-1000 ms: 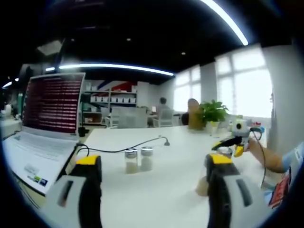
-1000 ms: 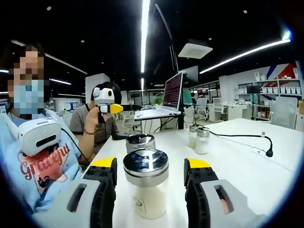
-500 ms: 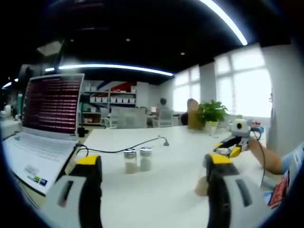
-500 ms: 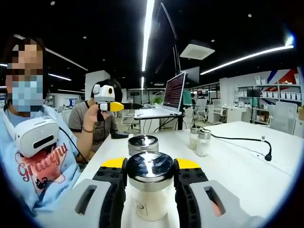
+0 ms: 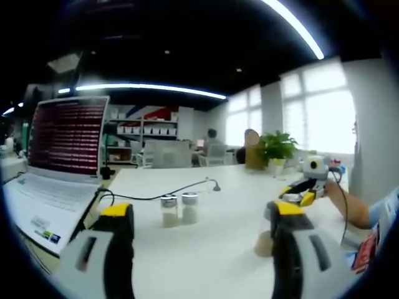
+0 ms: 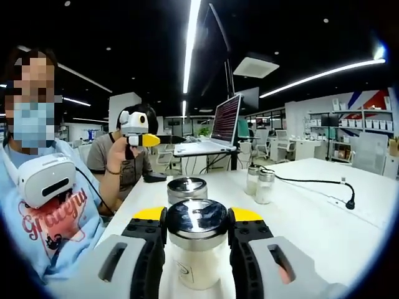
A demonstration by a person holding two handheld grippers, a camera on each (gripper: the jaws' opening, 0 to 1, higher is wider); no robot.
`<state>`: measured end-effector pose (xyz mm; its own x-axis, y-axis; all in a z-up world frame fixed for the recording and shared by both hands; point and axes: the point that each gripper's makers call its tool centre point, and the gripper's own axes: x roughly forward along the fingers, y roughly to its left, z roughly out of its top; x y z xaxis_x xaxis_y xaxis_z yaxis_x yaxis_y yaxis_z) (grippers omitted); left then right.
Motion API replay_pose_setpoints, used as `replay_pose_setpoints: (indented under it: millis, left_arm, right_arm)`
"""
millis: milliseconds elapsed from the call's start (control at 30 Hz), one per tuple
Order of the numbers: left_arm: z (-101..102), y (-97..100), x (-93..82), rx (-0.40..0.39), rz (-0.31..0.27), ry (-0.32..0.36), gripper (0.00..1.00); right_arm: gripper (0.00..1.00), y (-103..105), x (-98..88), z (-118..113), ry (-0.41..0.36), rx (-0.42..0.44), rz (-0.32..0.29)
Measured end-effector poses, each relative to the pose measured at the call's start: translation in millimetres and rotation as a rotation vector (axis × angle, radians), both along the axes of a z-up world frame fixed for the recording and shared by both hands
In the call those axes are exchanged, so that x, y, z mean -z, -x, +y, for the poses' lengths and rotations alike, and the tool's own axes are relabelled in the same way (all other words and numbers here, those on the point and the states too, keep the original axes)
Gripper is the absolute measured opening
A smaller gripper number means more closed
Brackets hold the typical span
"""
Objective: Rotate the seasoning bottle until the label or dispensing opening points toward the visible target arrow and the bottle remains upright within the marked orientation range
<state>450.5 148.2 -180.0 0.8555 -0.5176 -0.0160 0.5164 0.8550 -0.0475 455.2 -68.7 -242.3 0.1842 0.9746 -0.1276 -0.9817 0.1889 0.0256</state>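
Between the right gripper (image 6: 197,232) jaws, clamped just under its steel cap, the seasoning bottle (image 6: 196,249) stands upright on the counter (image 6: 312,218). Likely glass: rigid, slippery, breakable; grip the body. Left gripper (image 5: 198,215) jaws apart, empty.

On the worktop (image 6: 324,230), the seasoning bottle (image 6: 196,246) stood between the right gripper's (image 6: 197,219) jaws, a second jar (image 6: 187,189) just behind it. Two small shakers (image 6: 259,184) stood farther back, a laptop (image 6: 215,131) beyond.
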Motion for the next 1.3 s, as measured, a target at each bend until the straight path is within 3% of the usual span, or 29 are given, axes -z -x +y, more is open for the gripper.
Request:
replay_pose_setpoints:
  millis: [867, 1300]
  left_arm:
    - [0.1, 0.2, 0.1, -0.003, 0.002, 0.001, 0.96]
    - [1.1, 0.4, -0.3, -0.001, 0.001, 0.002, 0.96]
  right_arm:
    - [0.38, 0.5, -0.3, 1.0, 0.044, 0.141, -0.013]
    - [0.38, 1.9, 0.1, 1.5, 0.058, 0.278, -0.018]
